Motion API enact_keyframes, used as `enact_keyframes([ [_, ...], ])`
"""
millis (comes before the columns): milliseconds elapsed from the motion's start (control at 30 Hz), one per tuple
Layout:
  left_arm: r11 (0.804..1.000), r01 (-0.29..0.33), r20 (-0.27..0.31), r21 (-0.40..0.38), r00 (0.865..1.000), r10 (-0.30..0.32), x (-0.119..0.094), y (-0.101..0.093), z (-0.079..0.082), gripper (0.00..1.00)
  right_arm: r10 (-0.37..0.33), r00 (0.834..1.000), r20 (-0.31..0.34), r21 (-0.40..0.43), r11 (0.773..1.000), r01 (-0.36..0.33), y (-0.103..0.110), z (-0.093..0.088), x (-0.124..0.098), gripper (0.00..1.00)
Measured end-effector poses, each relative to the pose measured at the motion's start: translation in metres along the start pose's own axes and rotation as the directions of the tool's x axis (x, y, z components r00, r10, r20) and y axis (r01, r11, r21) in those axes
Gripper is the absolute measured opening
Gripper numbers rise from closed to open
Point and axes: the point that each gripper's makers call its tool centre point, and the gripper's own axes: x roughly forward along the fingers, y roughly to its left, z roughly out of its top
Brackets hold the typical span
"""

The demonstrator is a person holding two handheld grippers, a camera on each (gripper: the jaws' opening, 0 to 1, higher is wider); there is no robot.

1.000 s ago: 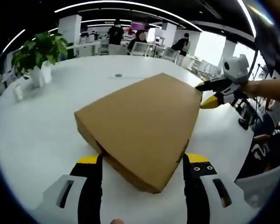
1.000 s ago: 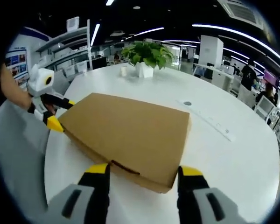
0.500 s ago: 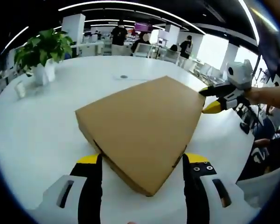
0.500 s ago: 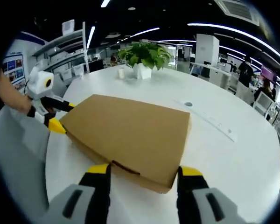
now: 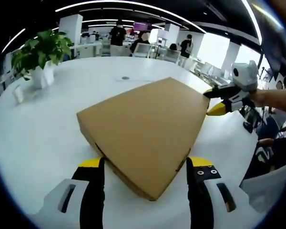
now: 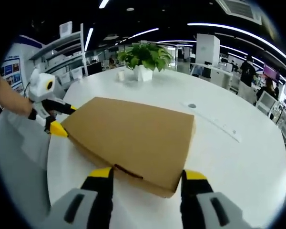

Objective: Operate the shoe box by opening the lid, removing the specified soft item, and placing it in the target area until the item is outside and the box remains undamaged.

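A closed brown cardboard shoe box lies flat on a round white table, its lid down. In the left gripper view my left gripper is open, with the near corner of the box between its yellow-tipped jaws. My right gripper stands at the far right corner, a hand holding it. In the right gripper view the box has its near corner between the jaws of my open right gripper. The left gripper is at the far left corner there. The box's contents are hidden.
A potted green plant and a small white cup stand near the table's edge. A round grommet and a pale strip sit in the tabletop. People and desks fill the office behind.
Both views have shifted slightly. The box stays closed in place, and both grippers hold at its opposite corners.
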Motion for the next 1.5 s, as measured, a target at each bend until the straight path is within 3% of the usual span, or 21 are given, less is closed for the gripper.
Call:
enact_keyframes([
  [867, 0.998, 0.046, -0.017, 0.05, 0.999, -0.045, -0.005, 0.018, 0.0, 0.69, -0.074, 0.997, 0.024, 0.063, 0.995, 0.072, 0.013, -0.002, 0.002, 0.54],
  [1500, 0.991, 0.091, -0.039, 0.101, 0.995, -0.087, -0.01, 0.034, 0.0, 0.7, -0.135, 0.99, 0.032, 0.112, 0.985, 0.131, 0.036, -0.002, 0.003, 0.53],
])
